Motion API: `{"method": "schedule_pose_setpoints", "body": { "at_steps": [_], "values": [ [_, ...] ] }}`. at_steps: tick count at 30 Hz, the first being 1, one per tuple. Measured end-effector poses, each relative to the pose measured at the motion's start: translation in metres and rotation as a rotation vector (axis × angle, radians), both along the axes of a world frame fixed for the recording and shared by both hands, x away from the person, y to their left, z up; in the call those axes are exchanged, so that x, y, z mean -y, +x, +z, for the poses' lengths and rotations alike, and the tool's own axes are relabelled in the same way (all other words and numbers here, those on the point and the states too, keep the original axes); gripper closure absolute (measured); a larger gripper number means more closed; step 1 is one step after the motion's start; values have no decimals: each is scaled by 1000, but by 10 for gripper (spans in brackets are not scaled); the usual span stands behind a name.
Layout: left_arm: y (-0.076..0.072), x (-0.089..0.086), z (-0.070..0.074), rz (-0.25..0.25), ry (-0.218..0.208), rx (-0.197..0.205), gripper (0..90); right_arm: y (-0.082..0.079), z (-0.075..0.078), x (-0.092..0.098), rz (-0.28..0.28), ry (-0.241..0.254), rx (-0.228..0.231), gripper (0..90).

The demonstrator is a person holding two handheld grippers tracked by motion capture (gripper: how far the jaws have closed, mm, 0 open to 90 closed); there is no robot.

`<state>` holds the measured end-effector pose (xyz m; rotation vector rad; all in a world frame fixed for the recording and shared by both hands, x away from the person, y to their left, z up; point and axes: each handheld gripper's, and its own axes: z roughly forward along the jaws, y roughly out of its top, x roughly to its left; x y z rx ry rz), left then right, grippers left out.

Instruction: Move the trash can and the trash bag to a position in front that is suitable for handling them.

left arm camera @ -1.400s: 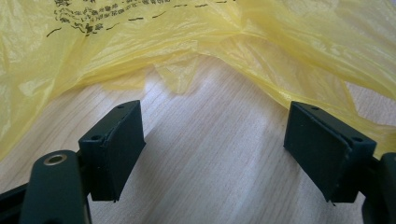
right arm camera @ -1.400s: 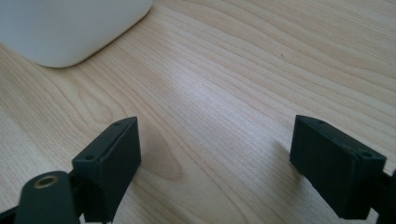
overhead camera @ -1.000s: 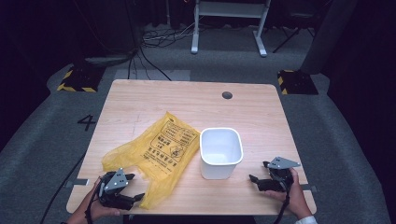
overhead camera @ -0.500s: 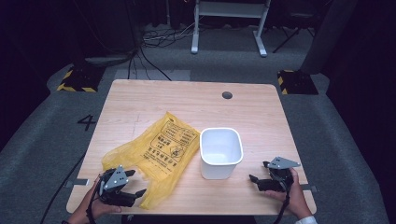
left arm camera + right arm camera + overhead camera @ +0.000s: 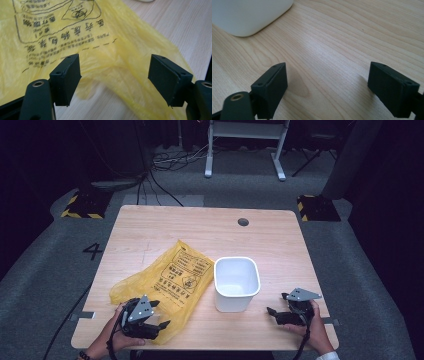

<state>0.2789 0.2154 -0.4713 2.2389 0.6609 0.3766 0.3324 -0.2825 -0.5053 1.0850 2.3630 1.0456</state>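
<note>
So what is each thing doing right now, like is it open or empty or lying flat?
Yellow bag: lying crumpled and mostly flat on the table, not gripped.
White bin: upright, open at the top, looks empty.
Left gripper: jaws open and just closing a little, bag edge between them, pads not pressing it.
Right gripper: jaws open over bare wood, holding nothing.
Table: bag and bin rest on it.

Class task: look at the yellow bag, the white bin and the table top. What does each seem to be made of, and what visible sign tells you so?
Yellow bag: thin plastic film, slightly see-through, crinkled, with black print. White bin: probably moulded plastic, smooth and matt, with rounded corners. Table: light wood-grain surface, perhaps laminate; the grain lines show, but the pictures leave it open.
</note>
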Motion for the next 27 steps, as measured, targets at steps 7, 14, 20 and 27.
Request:
{"method": "schedule_pose_setpoints", "body": {
  "at_steps": [7,14,20,27],
  "values": [
    [8,23,-4,-33,39,-10,264,0,0,0,0,-1,0,162],
    [27,30,-20,-67,48,-57,281,0,0,0,0,0,0,162],
    [42,26,-25,-48,36,-76,362,0,0,0,0,0,0,162],
    [59,21,-27,-63,13,-83,424,0,0,0,0,0,0,162]
  ]
}}
